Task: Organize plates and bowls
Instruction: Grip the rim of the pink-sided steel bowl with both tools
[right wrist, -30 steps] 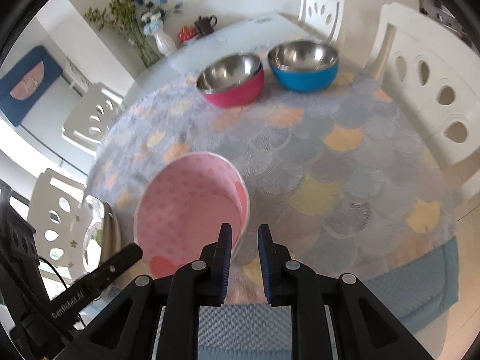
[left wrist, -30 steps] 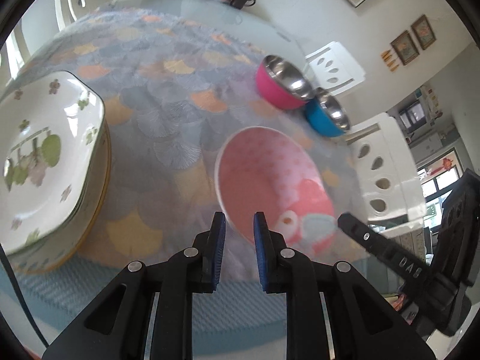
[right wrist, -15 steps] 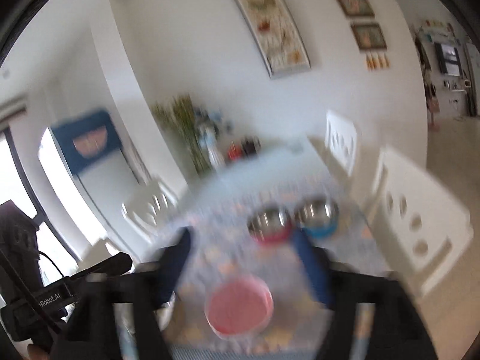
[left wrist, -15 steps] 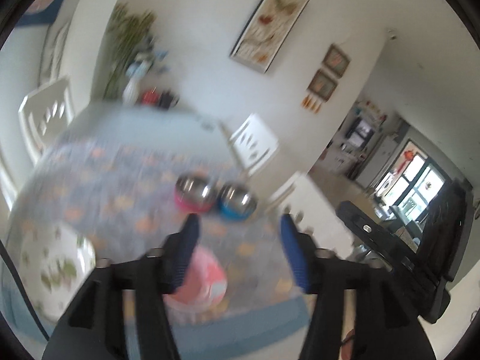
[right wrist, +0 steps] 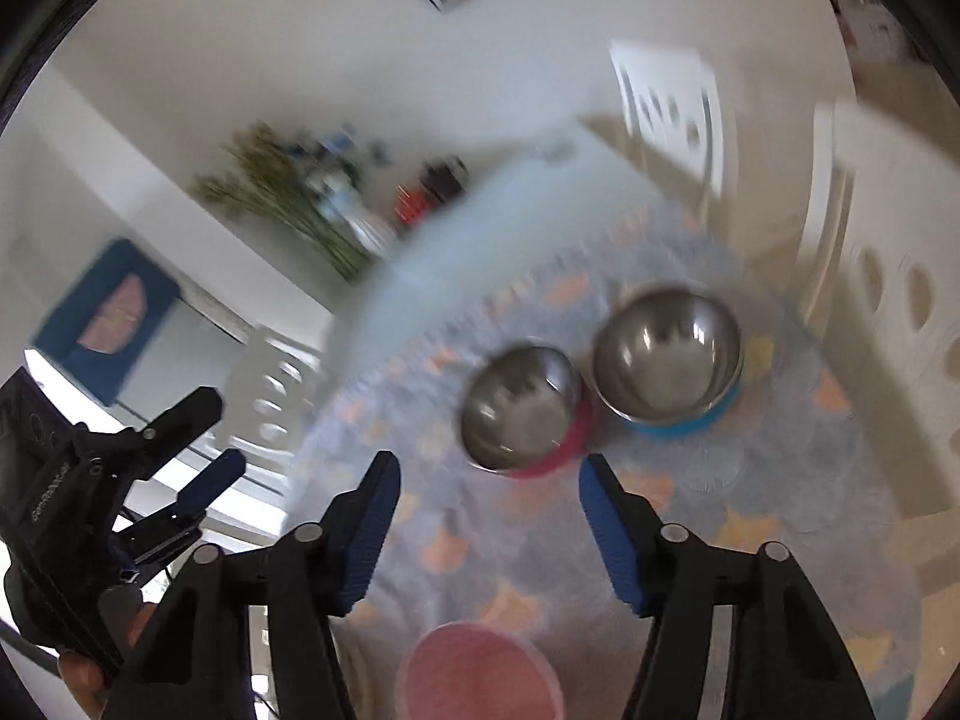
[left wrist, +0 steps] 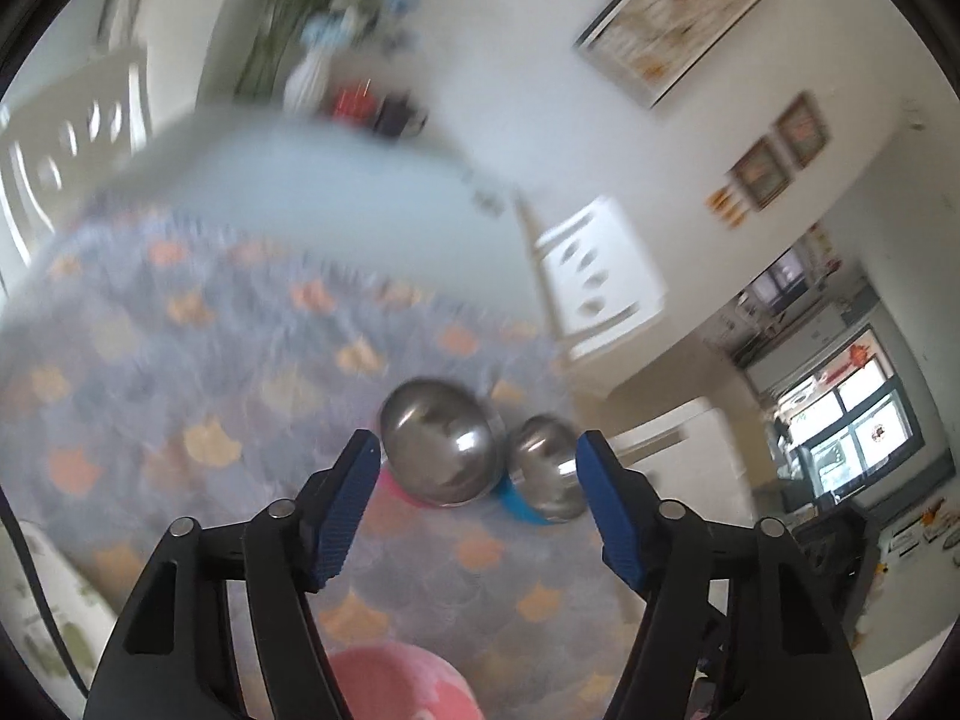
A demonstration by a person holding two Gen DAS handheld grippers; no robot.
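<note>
Hovering above the counter (left wrist: pixel 180 372): left hand-held gripper (left wrist: pixel 477 507) and right hand-held gripper (right wrist: pixel 486 531), both spread, holding nothing.
Count: two steel bowls, touching, pink-shelled steel bowl (right wrist: pixel 519 411) and blue-shelled steel bowl (right wrist: pixel 669 360); one pink patterned ceramic bowl (right wrist: pixel 480 678) nearer, well apart.

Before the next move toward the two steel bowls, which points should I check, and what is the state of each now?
1. Left hand-held gripper open and empty: ok.
2. Right hand-held gripper open and empty: ok.
3. Pink-sided steel bowl and blue-sided steel bowl upright on the tablecloth: ok.
4. Gap between the two steel bowls for a finger: cannot tell; they stand close together and the image is blurred.
5. Pink patterned bowl out of the way, near the table edge: ok.
6. Cameras steady enough to aim: not ok; both views are motion-blurred.
</note>
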